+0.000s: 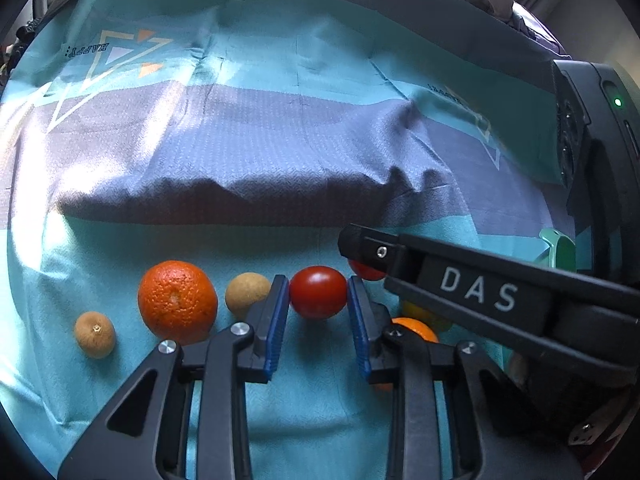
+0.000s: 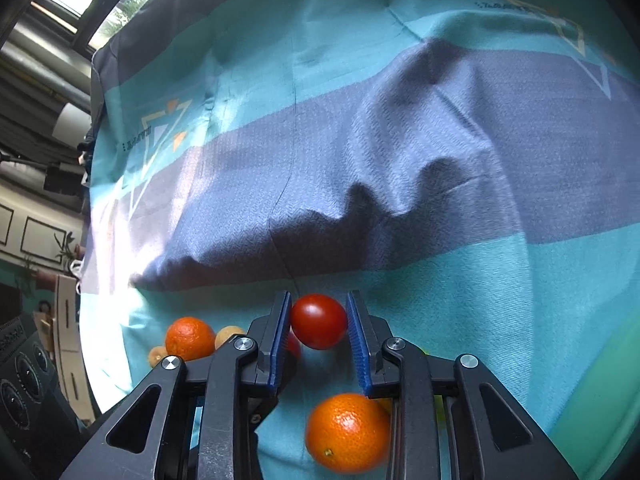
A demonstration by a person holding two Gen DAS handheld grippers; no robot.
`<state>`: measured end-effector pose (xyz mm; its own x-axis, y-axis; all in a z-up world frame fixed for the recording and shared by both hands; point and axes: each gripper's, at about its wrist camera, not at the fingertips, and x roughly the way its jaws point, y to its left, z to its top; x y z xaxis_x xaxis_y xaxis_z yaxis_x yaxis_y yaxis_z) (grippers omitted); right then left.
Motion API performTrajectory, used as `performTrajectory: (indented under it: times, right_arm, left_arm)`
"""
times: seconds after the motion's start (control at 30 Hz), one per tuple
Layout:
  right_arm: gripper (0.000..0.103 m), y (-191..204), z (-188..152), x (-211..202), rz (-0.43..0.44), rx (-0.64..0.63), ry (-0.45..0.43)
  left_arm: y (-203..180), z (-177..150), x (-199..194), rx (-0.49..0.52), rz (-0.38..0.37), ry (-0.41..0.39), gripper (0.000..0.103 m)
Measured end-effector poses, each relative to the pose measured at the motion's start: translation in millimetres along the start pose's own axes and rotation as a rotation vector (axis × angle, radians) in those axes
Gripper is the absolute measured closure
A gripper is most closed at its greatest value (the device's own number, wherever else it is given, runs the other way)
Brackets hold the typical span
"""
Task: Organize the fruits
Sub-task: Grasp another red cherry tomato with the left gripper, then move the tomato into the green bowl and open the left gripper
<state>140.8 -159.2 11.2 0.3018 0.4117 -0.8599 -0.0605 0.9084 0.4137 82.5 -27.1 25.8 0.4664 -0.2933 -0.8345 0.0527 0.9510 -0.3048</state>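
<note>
Red tomato point(image 1: 318, 297) lies crosswise in left gripper point(image 1: 319, 302) jaws; right gripper point(image 2: 319, 322) grips another.

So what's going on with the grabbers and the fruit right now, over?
Left gripper shut on a small red tomato. Right gripper shut on another red tomato. Bumpy orange sits close under the right gripper.
</note>
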Motion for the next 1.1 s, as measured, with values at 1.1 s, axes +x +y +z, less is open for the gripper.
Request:
performTrajectory:
  times: [1.1]
  right_arm:
    - [0.073,-79.4,-107.4,-203.0,-0.158,0.116,-0.553]
  left_arm:
    - [-137.0,-47.7,-104.1,0.293,-0.262,-0.214,0.073]
